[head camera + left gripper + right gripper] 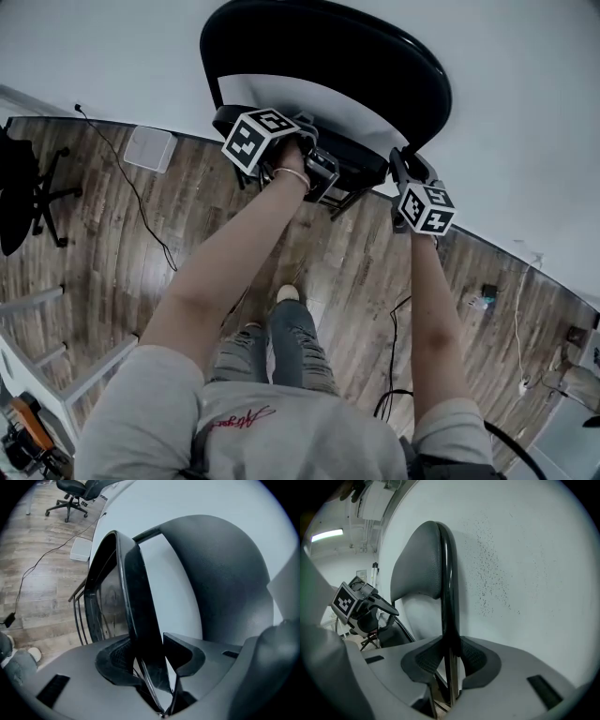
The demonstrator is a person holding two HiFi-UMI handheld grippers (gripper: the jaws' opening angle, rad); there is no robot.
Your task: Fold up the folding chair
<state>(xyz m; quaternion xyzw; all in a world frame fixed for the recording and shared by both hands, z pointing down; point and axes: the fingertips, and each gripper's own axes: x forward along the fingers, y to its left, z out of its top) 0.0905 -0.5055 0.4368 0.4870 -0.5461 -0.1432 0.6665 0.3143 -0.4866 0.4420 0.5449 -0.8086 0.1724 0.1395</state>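
Note:
A black folding chair stands against the white wall; its curved backrest (328, 56) is at the top of the head view and its seat (352, 169) is tipped up just below. My left gripper (317, 173) is shut on the seat's front rim. In the left gripper view that rim (133, 597) runs edge-on between the two pads of my left gripper (149, 656). My right gripper (401, 167) is shut on the frame's side tube. In the right gripper view the tube (449, 597) rises through my right gripper (451, 656) beside the backrest (417, 559).
The wall (525, 103) is right behind the chair. On the wood floor lie a flat white box (150, 147) and cables (141, 211). A black office chair (28, 192) stands far left. The person's leg and shoe (289, 293) are below the seat. White furniture (56, 375) sits lower left.

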